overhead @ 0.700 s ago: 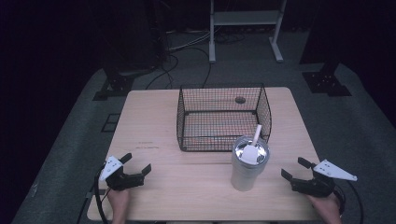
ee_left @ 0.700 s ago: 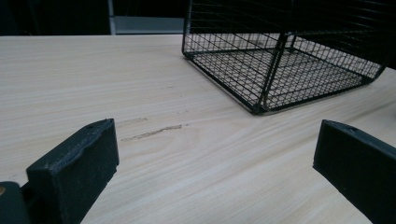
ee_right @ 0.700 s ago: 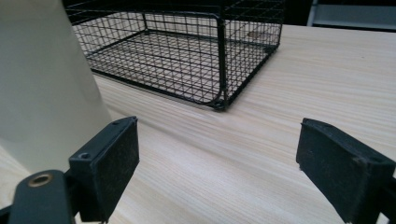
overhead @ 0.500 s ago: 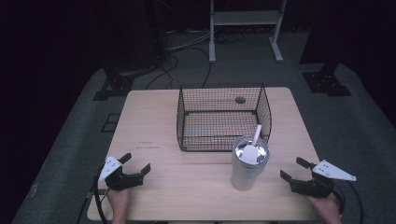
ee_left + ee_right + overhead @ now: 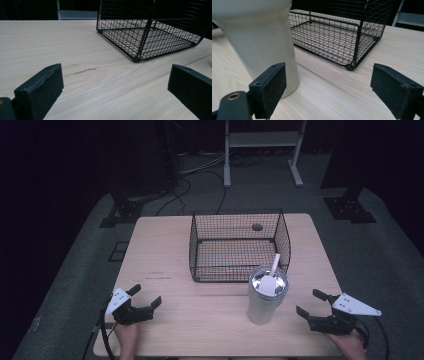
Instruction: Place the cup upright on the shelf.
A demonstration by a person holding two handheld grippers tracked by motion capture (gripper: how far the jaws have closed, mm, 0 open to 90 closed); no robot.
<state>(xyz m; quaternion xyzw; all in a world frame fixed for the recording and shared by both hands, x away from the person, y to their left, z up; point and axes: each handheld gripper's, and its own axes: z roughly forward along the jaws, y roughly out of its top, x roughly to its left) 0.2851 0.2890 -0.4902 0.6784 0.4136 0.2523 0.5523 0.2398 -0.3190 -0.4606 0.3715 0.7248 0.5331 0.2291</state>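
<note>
No brand, label or writing can be read on anything here. The surface is pale wood with a light grain, a small dark scuff mark left of its middle and a round hole near its far edge. Around it lies grey floor in a dark room, with black cables and a white metal frame beyond the far edge.

The left gripper sits near the front-left corner of the surface, its jaws spread wide and holding nothing; bare wood shows between them in the left gripper view.

A black wire basket stands at the middle of the surface toward the far edge.

The tumbler, a pale cup with a shiny lid and a white straw, stands upright just in front of the basket's front-right corner, apart from both grippers.

The right gripper sits near the front-right corner, jaws spread and empty, with the tumbler near its left jaw in the right gripper view.
</note>
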